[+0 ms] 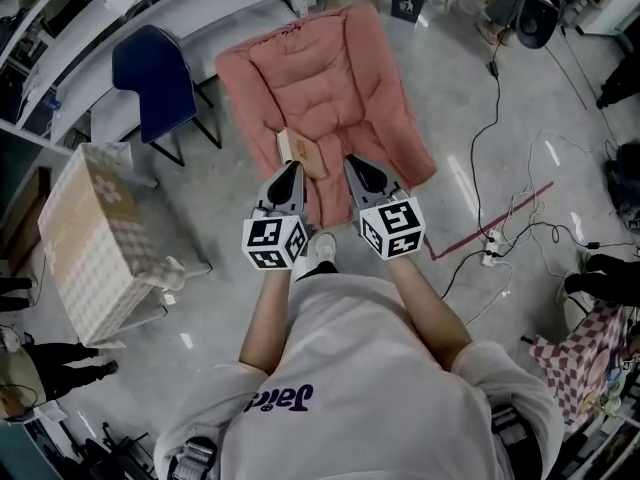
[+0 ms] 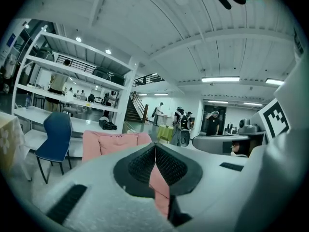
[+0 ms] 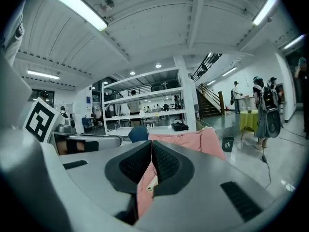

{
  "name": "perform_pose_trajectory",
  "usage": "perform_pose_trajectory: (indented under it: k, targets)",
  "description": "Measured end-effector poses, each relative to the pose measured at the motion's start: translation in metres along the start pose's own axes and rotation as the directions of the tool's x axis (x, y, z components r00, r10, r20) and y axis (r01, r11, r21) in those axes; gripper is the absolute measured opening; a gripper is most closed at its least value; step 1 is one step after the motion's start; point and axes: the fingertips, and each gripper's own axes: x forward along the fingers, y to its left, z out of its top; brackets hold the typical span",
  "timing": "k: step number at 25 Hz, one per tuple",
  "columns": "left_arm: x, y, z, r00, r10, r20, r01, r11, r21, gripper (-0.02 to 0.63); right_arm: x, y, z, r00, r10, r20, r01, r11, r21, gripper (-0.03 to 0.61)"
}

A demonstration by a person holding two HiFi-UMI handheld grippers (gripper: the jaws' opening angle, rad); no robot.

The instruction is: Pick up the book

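A tan book (image 1: 301, 153) lies on the seat of a pink padded chair (image 1: 330, 78); a sliver of the book (image 3: 151, 183) shows below the right jaws. My left gripper (image 1: 292, 169) hovers just in front of the book's near edge, jaws together and empty. My right gripper (image 1: 352, 162) is beside it to the right, over the chair's front cushion, also shut with nothing held. In the left gripper view my left gripper (image 2: 155, 146) points at the pink chair (image 2: 111, 144). In the right gripper view my right gripper (image 3: 151, 143) points at the chair's back (image 3: 193, 141).
A blue chair (image 1: 155, 78) stands left of the pink one by a long white bench. A checked-cloth box (image 1: 95, 243) sits at the left. Cables and a power strip (image 1: 490, 253) trail on the floor to the right. People stand in the far background.
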Motion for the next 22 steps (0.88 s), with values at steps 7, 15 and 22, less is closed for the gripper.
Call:
perform_pose_trajectory:
  k: [7,15,22]
  targets:
    - [0.05,0.073,-0.035,0.991,-0.028,-0.128,0.022,0.999,-0.047,0.015,0.071,-0.007,-0.014,0.996,-0.034,-0.08,0.035,0.999,0.009,0.014]
    - [0.08,0.125,-0.107,0.942,0.012,-0.334,-0.058,0.99,-0.127,0.017,0.11,-0.032,-0.064,0.974,-0.008,-0.228,0.02,0.998,0.053,0.014]
    - [0.115,0.171,-0.168,0.855,0.028,-0.518,-0.158,0.965,-0.21,0.217,0.163,-0.056,-0.102,0.942,0.079,-0.327,-0.054,0.995,0.087,0.014]
